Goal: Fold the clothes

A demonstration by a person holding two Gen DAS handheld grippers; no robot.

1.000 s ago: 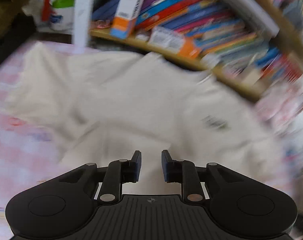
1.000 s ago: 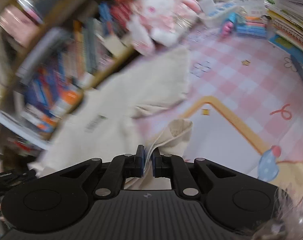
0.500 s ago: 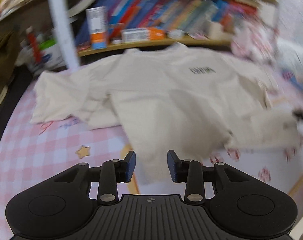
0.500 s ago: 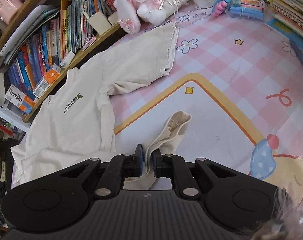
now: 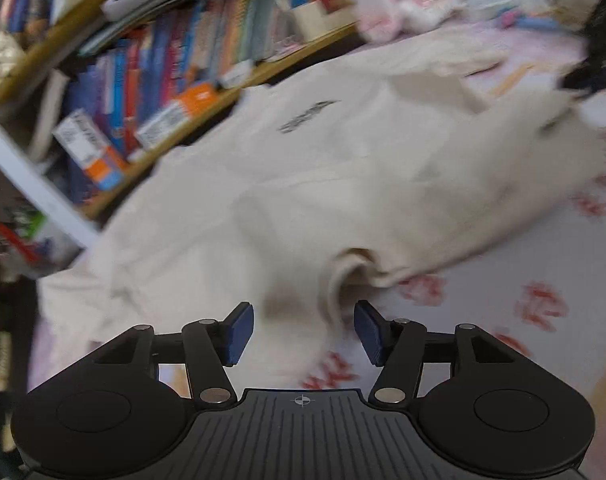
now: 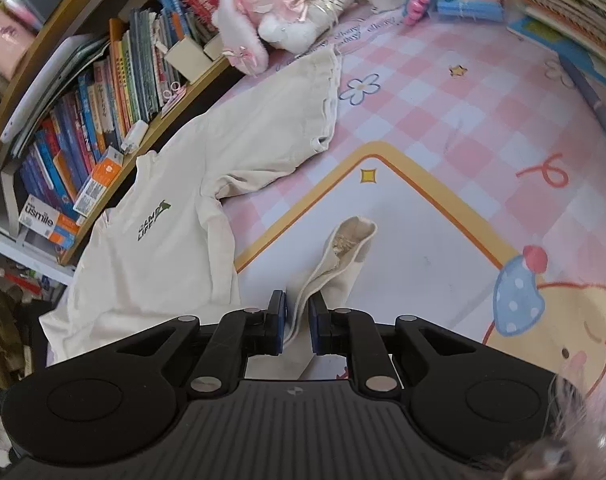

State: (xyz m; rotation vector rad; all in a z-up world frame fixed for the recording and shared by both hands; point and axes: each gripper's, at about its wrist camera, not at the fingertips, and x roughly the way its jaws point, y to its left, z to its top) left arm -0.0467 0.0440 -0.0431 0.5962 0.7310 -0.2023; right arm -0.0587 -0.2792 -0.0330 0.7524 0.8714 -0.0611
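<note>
Cream shirt [image 6: 159,240] lies spread on the pink checked mat [image 6: 443,92], collar toward the bookshelf [image 6: 103,92], dark logo on the chest. Right tool [image 6: 297,322] is nearly closed, pads narrowly apart with a fold of the shirt's sleeve [image 6: 343,252] between them; contact with the pads unclear. Cuff end rests on the mat ahead. Left tool [image 5: 303,332] is wide open, empty, over the shirt's [image 5: 343,168] hem edge; view blurred. Plush toy [image 6: 283,4] sits by the shelf, beyond the other sleeve.
</note>
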